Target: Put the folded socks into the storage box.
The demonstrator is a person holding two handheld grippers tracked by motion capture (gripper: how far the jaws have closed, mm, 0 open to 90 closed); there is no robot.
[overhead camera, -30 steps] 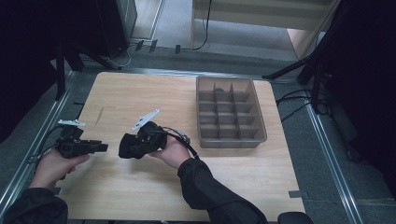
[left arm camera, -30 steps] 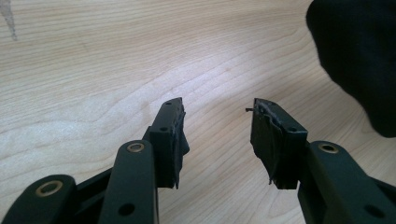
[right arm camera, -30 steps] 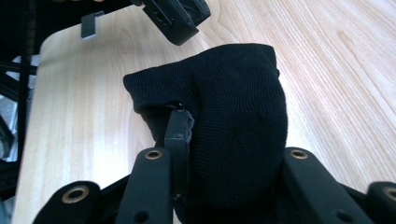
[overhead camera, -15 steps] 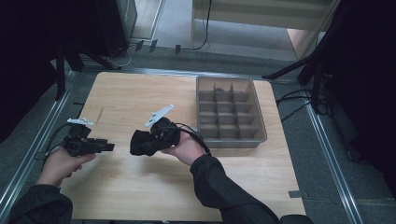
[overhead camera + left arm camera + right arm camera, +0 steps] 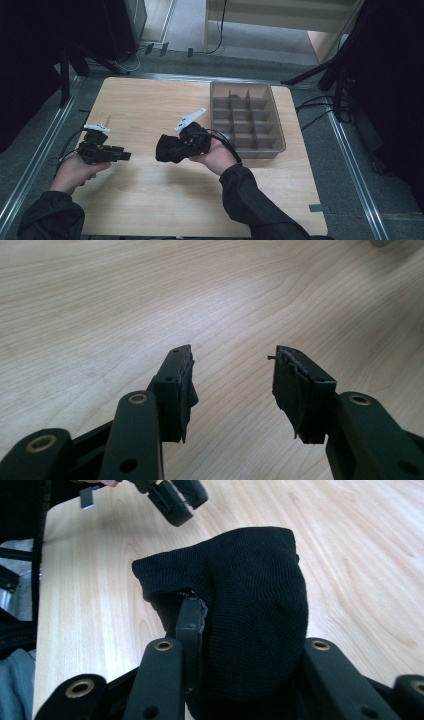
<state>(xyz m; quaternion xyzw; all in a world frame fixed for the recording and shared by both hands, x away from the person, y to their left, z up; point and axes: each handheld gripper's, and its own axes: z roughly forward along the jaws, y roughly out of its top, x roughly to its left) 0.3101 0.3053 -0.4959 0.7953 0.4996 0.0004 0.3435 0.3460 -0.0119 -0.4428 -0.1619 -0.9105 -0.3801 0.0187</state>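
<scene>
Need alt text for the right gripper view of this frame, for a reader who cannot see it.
A black knitted cloth bunches between the right tool's two black jaws, held above a light wooden table. The left jaw tip pokes into a fold of the fabric. The left tool shows at the top edge.

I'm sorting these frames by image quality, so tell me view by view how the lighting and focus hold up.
High view: wooden table evenly lit, surroundings very dark, the whole picture soft. Left gripper view: left gripper jaws fairly sharp, wood beyond blurs, soft shadow beneath. Right gripper view: black knitted cloth shows its weave; the near jaw arms are dark silhouettes.
</scene>
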